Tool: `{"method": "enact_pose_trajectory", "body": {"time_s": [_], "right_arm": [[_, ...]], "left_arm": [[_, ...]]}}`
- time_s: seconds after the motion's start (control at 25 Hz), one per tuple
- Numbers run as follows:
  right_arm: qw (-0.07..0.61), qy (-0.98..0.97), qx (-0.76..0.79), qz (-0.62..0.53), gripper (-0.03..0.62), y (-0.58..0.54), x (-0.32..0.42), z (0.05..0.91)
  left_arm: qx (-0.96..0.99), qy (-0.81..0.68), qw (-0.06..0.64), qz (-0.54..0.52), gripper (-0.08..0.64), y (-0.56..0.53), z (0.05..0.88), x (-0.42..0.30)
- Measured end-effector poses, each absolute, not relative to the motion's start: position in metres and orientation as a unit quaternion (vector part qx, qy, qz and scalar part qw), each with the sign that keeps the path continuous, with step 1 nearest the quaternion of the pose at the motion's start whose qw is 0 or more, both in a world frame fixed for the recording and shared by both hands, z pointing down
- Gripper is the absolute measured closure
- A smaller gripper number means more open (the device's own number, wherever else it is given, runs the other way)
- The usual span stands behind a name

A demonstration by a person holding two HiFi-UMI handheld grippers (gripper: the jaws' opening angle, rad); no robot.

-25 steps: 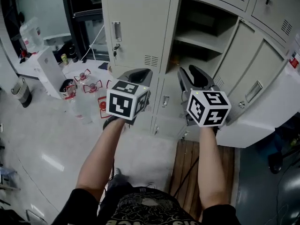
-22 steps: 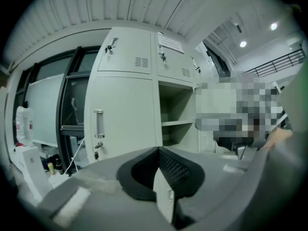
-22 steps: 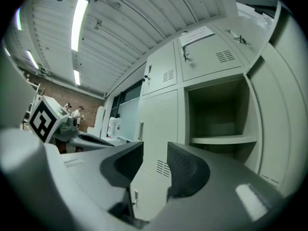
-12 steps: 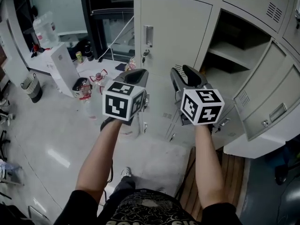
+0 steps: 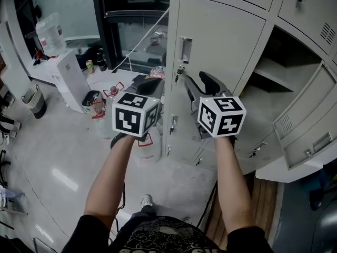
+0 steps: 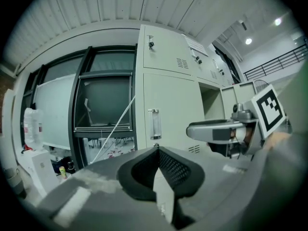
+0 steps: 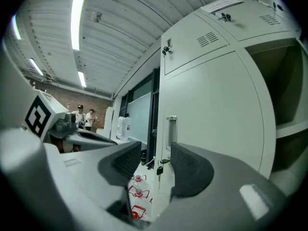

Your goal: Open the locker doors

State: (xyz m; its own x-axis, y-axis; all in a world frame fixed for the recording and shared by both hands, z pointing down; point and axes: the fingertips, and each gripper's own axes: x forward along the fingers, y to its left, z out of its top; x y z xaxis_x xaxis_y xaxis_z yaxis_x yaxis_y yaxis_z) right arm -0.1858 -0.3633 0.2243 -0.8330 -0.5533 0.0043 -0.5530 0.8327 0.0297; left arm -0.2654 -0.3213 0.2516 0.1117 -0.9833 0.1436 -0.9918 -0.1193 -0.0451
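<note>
- A pale, glossy floor (image 5: pixel 58 162) spreads across the left and catches streaks of light.
- Dark-framed windows (image 5: pixel 134 33) line the far wall.
- A white cabinet (image 5: pixel 68 78) stands far left, with a bin (image 5: pixel 32 100) near it.
- Wooden slats (image 5: pixel 263 210) lie near right.
- Tube lights (image 7: pixel 76 20) glow on a ribbed ceiling (image 7: pixel 120 37).
- A brick wall (image 7: pixel 57 95) shows far off.

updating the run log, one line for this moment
left gripper shut, empty | right gripper open, jaws just been opening, nothing between | closed locker door ahead, untouched | open locker to its right
</note>
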Motion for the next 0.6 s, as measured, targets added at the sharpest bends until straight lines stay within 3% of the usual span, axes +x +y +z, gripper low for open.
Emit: {"method": "enact_pose_trajectory", "body": {"time_s": [0.6], "right_arm": [[0.023, -0.947, 0.321, -0.008, 0.375, -0.413, -0.262, 0.233]], "left_arm": [[0.771, -0.632, 0.042, 0.07, 0.557, -0.36, 0.268, -0.332]]}}
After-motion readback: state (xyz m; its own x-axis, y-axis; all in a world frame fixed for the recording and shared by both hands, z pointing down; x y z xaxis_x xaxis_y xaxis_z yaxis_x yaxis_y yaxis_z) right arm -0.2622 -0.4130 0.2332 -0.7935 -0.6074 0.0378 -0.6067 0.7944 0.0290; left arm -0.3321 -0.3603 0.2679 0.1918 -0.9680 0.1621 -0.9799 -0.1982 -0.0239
